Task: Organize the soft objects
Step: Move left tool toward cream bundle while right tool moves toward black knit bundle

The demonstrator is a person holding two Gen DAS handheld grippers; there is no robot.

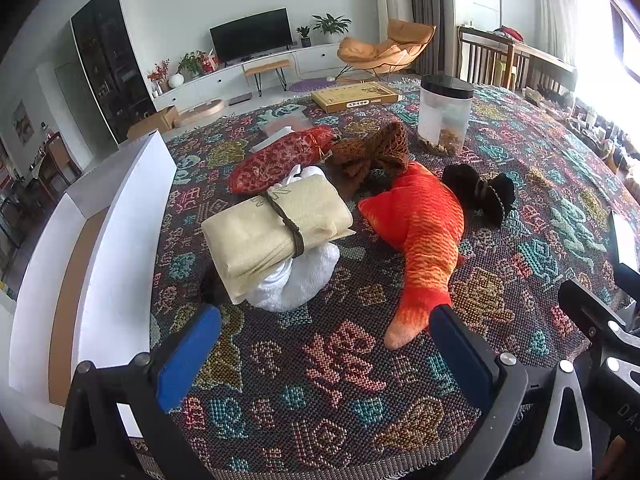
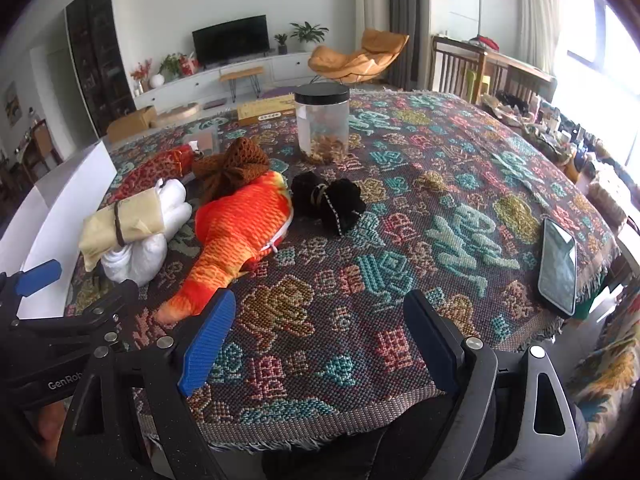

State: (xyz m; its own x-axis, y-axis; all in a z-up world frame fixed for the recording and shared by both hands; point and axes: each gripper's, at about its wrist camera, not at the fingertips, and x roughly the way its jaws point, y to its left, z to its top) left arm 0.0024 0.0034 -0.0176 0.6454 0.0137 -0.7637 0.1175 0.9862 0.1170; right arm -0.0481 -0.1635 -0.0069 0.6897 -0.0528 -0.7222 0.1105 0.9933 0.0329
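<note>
Evidently early stage: your left hand-held gripper (image 1: 324, 344) and right hand-held gripper (image 2: 320, 328) both wide, empty; orange fish plush (image 1: 416, 232), cream bundle (image 1: 276, 224), black pouch (image 2: 328, 200) lie unsorted mid-surface (image 2: 400, 240)

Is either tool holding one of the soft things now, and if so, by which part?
Nothing is held. The left tool and the right tool are both open above the patterned cloth, and the orange fish plush lies free.

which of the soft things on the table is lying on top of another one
The cream cloth bundle tied with a dark cord rests on the white plush. The orange fish plush and black bundle lie directly on the tablecloth.
</note>
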